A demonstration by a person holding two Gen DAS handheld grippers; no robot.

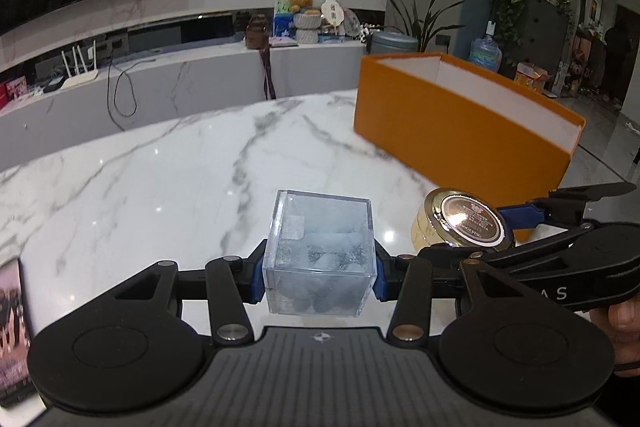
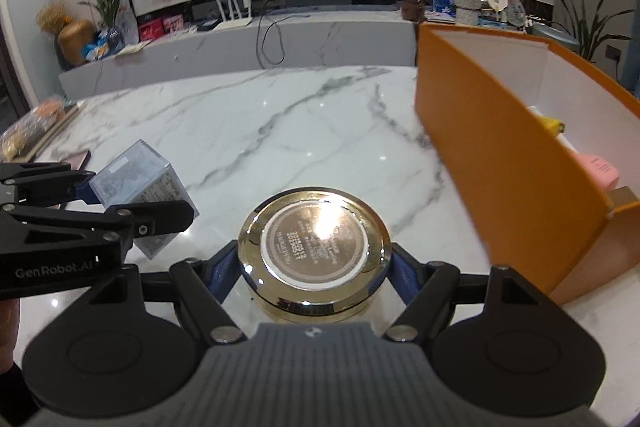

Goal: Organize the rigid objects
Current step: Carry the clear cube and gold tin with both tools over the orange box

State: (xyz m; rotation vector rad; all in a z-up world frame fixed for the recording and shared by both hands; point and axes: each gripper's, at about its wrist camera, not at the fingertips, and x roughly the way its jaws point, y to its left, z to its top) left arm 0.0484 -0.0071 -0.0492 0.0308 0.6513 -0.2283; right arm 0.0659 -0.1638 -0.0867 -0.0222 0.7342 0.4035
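Note:
My left gripper (image 1: 319, 277) is shut on a clear plastic cube box (image 1: 320, 251) with grey pieces inside, held over the marble table (image 1: 160, 179). My right gripper (image 2: 314, 267) is shut on a round gold tin (image 2: 314, 247) with a brown label on its lid. The tin (image 1: 464, 223) and the right gripper (image 1: 476, 233) show at the right of the left wrist view. The cube box (image 2: 138, 187) and the left gripper (image 2: 132, 203) show at the left of the right wrist view. An open orange box (image 1: 460, 131) stands at the right.
The orange box (image 2: 500, 147) holds a yellow item (image 2: 552, 125) and a pink item (image 2: 600, 171). A phone (image 2: 76, 159) and packaged goods (image 2: 32, 127) lie at the table's left edge. A low TV counter (image 1: 180, 75) stands beyond the table.

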